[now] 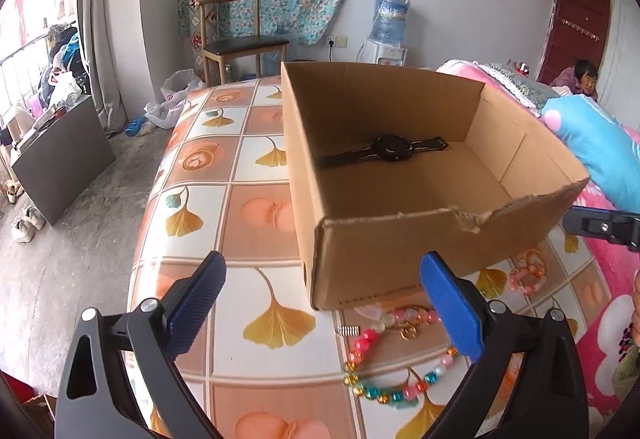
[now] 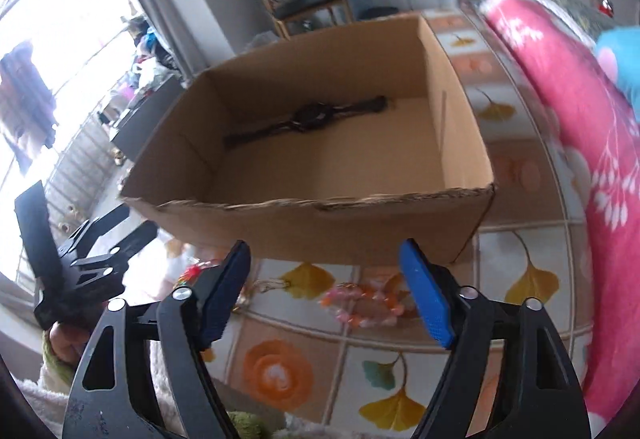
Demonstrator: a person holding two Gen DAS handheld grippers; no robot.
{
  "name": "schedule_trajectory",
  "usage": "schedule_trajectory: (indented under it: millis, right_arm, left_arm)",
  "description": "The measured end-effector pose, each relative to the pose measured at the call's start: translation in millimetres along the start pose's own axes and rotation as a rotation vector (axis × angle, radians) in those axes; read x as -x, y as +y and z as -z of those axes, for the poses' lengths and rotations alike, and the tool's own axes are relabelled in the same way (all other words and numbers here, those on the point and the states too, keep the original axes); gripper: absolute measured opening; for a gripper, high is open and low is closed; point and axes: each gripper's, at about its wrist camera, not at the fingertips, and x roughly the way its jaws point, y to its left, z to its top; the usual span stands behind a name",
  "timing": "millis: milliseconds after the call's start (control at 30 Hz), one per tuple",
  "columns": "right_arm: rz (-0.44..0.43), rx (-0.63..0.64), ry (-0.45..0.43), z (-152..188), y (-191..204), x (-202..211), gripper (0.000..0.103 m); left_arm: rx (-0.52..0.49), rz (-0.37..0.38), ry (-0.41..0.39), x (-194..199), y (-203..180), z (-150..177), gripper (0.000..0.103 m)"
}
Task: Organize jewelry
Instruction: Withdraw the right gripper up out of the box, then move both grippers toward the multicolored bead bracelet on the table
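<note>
An open cardboard box (image 1: 400,247) stands on the patterned table; a black wristwatch (image 1: 390,150) lies flat on its floor, also in the right wrist view (image 2: 308,117). In front of the box lie a multicoloured bead necklace (image 1: 394,371), a pink bead bracelet (image 1: 526,279) and a small gold spring (image 1: 348,331). My left gripper (image 1: 322,283) is open and empty, above the table before the box's near left corner. My right gripper (image 2: 326,271) is open and empty, above a pink bead bracelet (image 2: 362,303) before the box (image 2: 320,219).
The tablecloth (image 1: 240,167) has ginkgo leaf tiles. Pink and blue bedding (image 1: 600,159) crowds the table's right side (image 2: 580,127). The other gripper shows at the left in the right wrist view (image 2: 80,259). A chair (image 1: 236,35), a water dispenser (image 1: 390,27) and a person (image 1: 582,77) are behind.
</note>
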Motion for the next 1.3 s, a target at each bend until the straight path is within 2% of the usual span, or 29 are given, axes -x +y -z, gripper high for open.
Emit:
schedule_trajectory:
  millis: [100, 367, 500, 533, 600, 700, 833, 967, 1000, 1133, 1300]
  right_arm:
    - [-0.019, -0.056, 0.003, -8.3, -12.8, -5.9, 0.059]
    - [-0.054, -0.071, -0.007, -21.2, -20.2, -18.9, 0.058]
    - [0.007, -0.035, -0.028, -9.7, -17.2, -0.6, 0.059]
    - [0.016, -0.026, -0.030, -4.6, -17.5, 5.4, 0.060]
    - [0.071, -0.016, -0.027, 11.3, -22.9, 16.3, 0.073]
    - [0.176, -0.004, 0.017, 39.6, -29.4, 22.7, 0.080]
    - [0.262, 0.045, 0.094, 74.8, -27.8, 13.6, 0.085]
    - [0.349, 0.083, 0.140, 93.6, -26.3, -5.1, 0.090]
    - [0.370, 0.099, 0.129, 96.0, -25.1, -8.0, 0.095]
    - [0.369, 0.108, 0.110, 95.5, -24.7, -11.3, 0.095]
    - [0.351, 0.091, 0.099, 98.8, -29.8, -10.3, 0.095]
  left_arm:
    - [-0.007, 0.002, 0.004, -5.9, -1.1, -6.6, 0.096]
    - [-0.015, 0.000, -0.012, -20.2, 3.9, -19.1, 0.096]
    - [0.000, 0.006, -0.011, -11.8, 6.8, -17.9, 0.096]
    - [0.000, 0.017, -0.012, -5.7, 7.6, -14.4, 0.096]
    - [-0.002, 0.014, -0.001, 3.7, 8.7, -4.2, 0.096]
    - [0.016, -0.004, 0.043, 14.1, 11.1, 17.3, 0.096]
    - [0.067, 0.028, 0.112, 22.0, 12.6, 49.9, 0.096]
    - [0.069, 0.020, 0.169, 15.7, 5.5, 73.2, 0.096]
    - [0.066, 0.009, 0.177, 12.2, 3.6, 77.1, 0.096]
    - [0.072, -0.004, 0.223, 0.8, 2.9, 84.7, 0.096]
    - [0.026, -0.061, 0.240, -5.1, -1.3, 86.3, 0.097]
